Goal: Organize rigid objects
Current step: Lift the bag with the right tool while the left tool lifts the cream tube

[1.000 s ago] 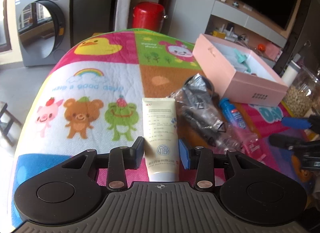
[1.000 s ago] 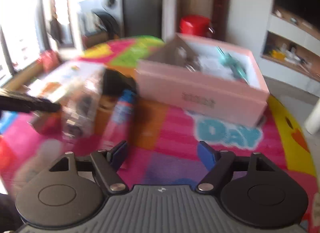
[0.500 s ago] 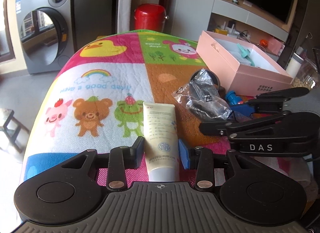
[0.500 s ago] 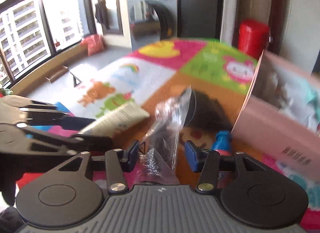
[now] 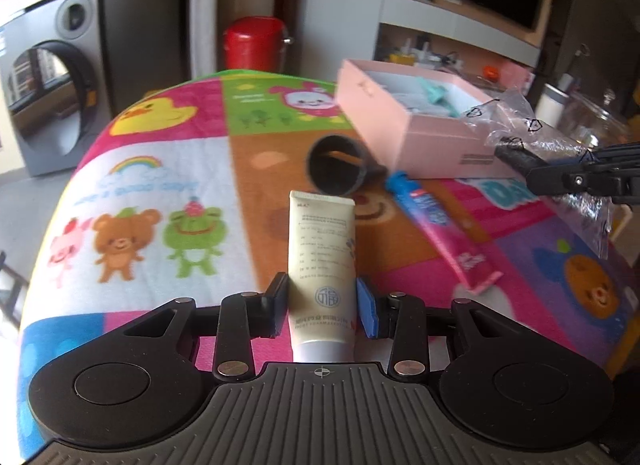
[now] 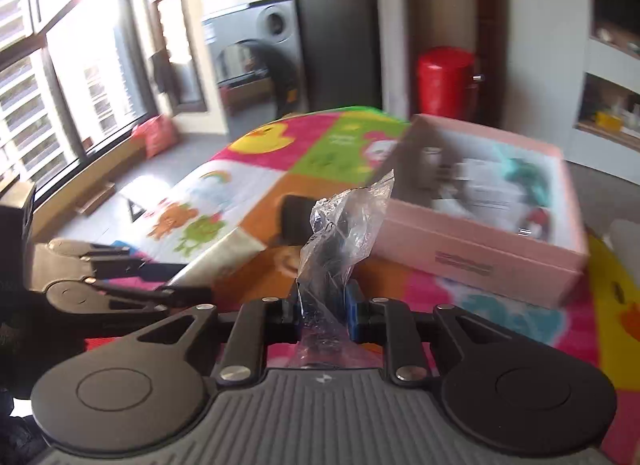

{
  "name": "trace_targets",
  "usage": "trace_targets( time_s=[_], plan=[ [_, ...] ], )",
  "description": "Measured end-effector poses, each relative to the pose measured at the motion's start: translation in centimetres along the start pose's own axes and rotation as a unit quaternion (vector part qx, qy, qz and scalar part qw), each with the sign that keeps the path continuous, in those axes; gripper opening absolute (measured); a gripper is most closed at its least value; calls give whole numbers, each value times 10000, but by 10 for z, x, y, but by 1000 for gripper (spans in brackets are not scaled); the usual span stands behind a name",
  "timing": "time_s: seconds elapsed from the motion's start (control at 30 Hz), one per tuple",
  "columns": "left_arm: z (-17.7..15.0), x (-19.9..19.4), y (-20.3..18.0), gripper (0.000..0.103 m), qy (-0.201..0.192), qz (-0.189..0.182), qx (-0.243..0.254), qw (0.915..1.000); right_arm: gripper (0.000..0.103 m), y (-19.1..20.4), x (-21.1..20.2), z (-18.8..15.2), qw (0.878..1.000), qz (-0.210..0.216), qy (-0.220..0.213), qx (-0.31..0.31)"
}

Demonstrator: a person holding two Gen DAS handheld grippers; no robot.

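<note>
A surface under a bright cartoon-animal mat carries an open pink box, a black cup on its side and a blue-capped pink tube
</note>
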State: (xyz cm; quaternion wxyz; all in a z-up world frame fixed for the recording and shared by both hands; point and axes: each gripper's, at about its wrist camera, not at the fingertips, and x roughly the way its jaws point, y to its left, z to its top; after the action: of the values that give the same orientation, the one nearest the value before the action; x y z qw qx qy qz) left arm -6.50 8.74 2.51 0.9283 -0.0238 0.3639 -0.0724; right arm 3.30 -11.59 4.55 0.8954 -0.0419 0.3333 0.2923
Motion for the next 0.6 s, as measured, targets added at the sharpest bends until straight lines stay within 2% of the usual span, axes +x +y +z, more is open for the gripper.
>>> trace_targets(
  time_s=[0.13,0.27,0.4,0.53,0.57,0.6],
  plan=[
    [1,0,-20,41,26,-168,259,9995,20,-20,-19,-23,9989,-454,-52,137],
    [0,6,-31,41,129,-243,319,9991,20,-32,-11,-46,9980,-441,122,446],
    [2,10,-34,41,191,-299,209,9992,20,-36,3,-61,9956,-820,142,428],
    [11,10,-32,40,112,-537,-160,9984,21,-43,10,-69,9941,-920,202,546],
    [14,8,-32,39,68,-603,-194,9980,21,-44,8,-69,9940,-915,182,573],
    [17,5,-35,26,7,-675,-158,9976,21,-45,6,-69,9940,-922,148,570]
  ],
)
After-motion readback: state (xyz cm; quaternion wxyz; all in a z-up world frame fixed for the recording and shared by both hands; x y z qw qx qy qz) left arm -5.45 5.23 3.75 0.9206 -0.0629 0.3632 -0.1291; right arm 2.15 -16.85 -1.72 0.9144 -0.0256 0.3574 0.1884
